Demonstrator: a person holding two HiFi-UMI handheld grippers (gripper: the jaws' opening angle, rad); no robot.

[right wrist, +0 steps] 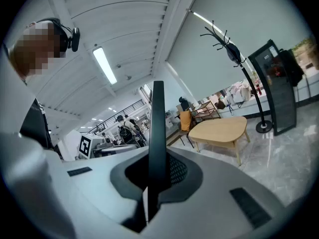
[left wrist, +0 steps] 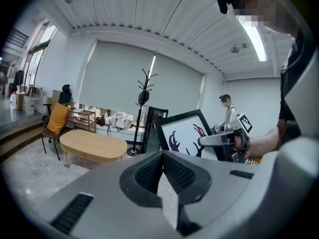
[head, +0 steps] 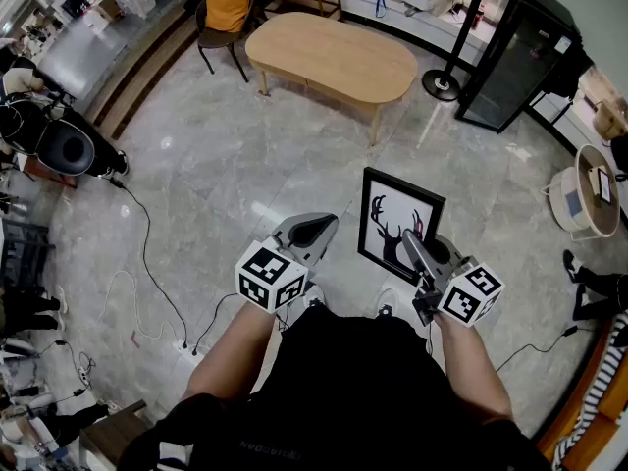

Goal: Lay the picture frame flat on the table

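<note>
The picture frame (head: pixel 397 222) is clamped upright by the right claw (head: pixel 412 246); the left claw (head: pixel 316 230) beside it is closed, empty. A wooden worktop (head: pixel 334 59) is seen beyond it, on grey marble floor (head: pixel 235 165).

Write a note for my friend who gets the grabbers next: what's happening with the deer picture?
Left gripper: jaws together, holding nothing.
Right gripper: shut on the picture frame, pinching its edge.
Where things are: the frame is held upright in front of the person, over the floor. The wooden table stands across the room with a bare top.
Done: frame picked up.
Left: carry it to the table, tip it down flat, then let go.
</note>
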